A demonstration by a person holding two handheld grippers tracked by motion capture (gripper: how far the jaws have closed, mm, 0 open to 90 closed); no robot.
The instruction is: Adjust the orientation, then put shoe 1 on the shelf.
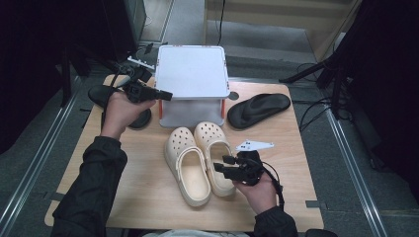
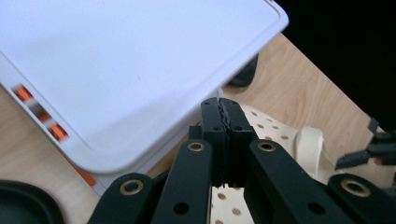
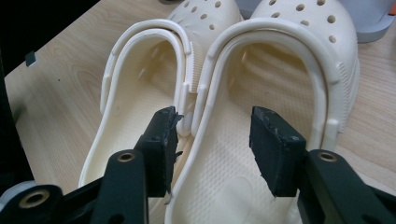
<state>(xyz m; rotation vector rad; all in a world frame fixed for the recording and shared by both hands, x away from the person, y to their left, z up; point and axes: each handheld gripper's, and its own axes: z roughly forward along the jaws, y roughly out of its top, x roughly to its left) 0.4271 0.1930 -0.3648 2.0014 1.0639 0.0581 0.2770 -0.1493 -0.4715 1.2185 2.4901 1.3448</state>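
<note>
Cream clog pair (image 1: 200,160) sits just in front of the white box (image 1: 191,74), toes toward it. Left gripper (image 1: 165,95) pressed together, empty, at the box's left edge. Right gripper (image 1: 220,165) spread, jaws straddling the inner wall of the right clog (image 3: 261,116), not pinching it.

Right claw (image 1: 223,165) hovers over the cream clogs (image 1: 200,160) beside the white box (image 1: 192,74).

No legible text, label, brand, number or sign in any view. Checked the white box lid (image 1: 192,71), the cream clogs (image 3: 261,93), the black sandal (image 1: 258,109) and the bench (image 1: 148,197): all unmarked.
</note>
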